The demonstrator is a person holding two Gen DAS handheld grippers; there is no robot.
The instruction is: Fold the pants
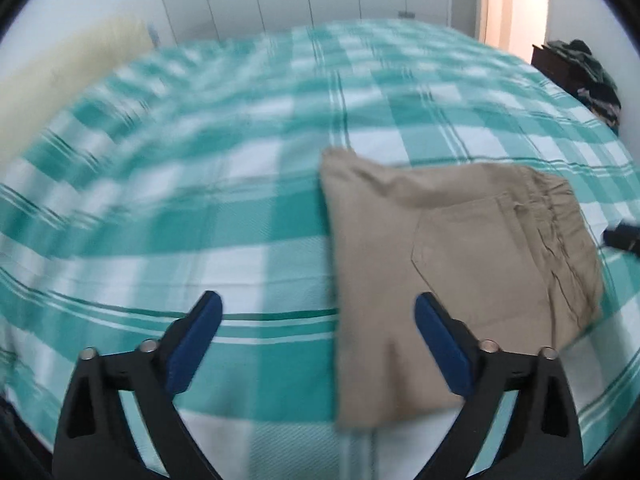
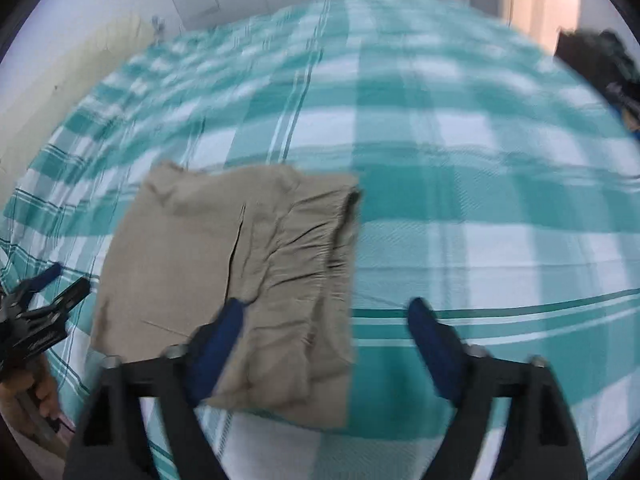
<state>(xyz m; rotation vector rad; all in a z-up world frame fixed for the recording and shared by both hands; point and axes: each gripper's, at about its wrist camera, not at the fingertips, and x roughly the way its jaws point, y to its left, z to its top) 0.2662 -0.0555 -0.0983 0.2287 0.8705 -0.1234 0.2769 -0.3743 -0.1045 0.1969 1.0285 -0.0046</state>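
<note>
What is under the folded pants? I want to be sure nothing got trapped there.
The tan pants lie flat on the green checked bedsheet, which shows on every side. The sheet directly beneath them, and their inner folded layers, are covered. Both tongs are open and hold nothing.

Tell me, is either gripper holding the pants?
No. The left gripper and right gripper are both open, and the pants lie folded on the bed.
</note>
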